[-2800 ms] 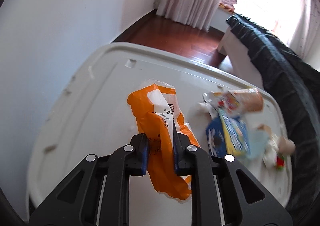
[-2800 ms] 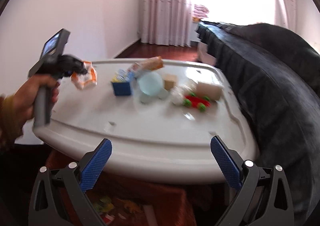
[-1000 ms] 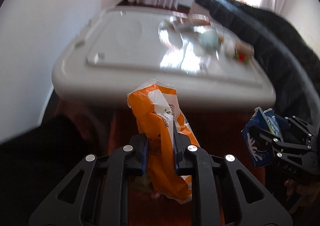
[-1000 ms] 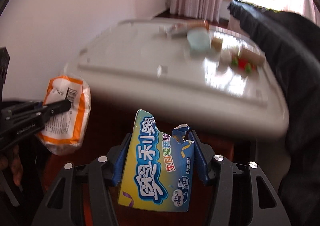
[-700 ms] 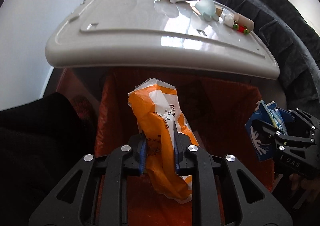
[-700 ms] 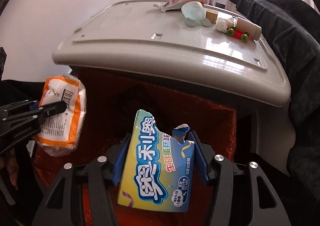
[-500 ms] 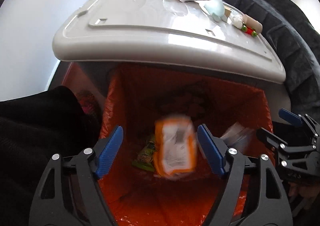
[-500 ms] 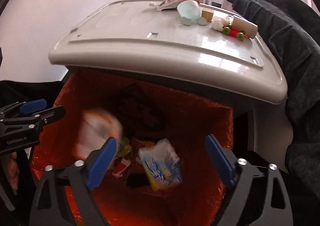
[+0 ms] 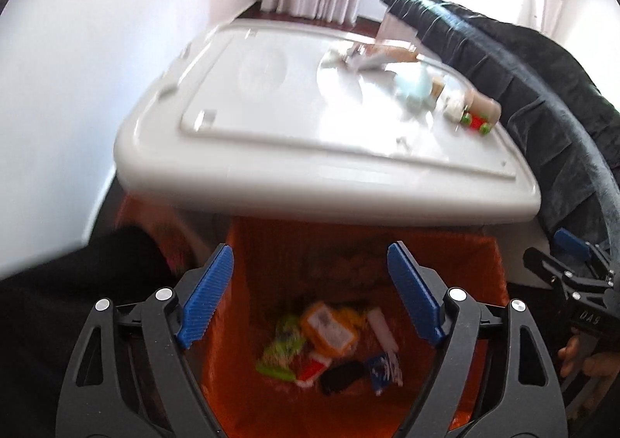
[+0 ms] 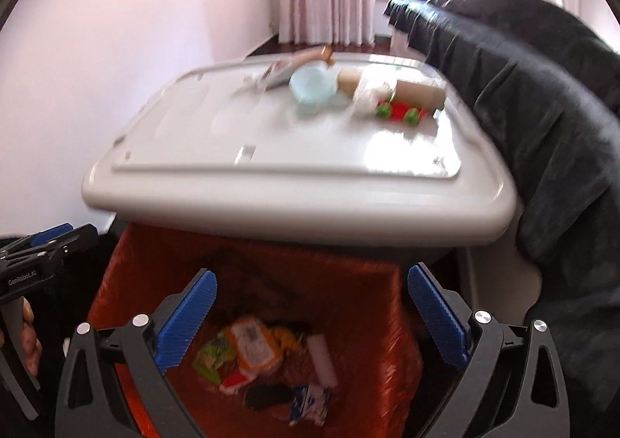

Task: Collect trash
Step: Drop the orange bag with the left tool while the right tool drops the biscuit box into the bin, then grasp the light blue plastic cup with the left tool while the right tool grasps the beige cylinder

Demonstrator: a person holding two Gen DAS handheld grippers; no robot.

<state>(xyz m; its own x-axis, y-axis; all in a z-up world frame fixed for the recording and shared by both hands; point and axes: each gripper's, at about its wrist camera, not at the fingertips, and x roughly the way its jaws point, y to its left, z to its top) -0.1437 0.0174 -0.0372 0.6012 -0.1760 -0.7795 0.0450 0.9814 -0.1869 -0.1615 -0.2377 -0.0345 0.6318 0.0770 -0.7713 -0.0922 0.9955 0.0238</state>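
Observation:
An orange-lined bin (image 9: 480, 271) (image 10: 128, 275) stands below the white table's front edge. The orange wrapper (image 9: 329, 329) (image 10: 254, 347) and the blue packet (image 9: 381, 368) (image 10: 308, 403) lie at its bottom among other scraps. My left gripper (image 9: 310, 294) is open and empty above the bin, and shows at the left edge of the right wrist view (image 10: 42, 244). My right gripper (image 10: 310, 321) is open and empty above the bin, and shows at the right edge of the left wrist view (image 9: 569, 263).
On the white table (image 9: 271, 151) (image 10: 271, 174) lie a wrapper (image 9: 383, 54) (image 10: 302, 62), a pale blue bowl (image 9: 414, 83) (image 10: 312, 87), a wooden block, a beige cylinder (image 10: 420, 91) and a red-green toy (image 9: 476, 122) (image 10: 399, 112). A dark sofa (image 10: 542, 89) stands on the right.
Both grippers opened and let go of the orange wrapper and the blue packet, which fell to the bin's bottom. Both views have since tilted up toward the table.

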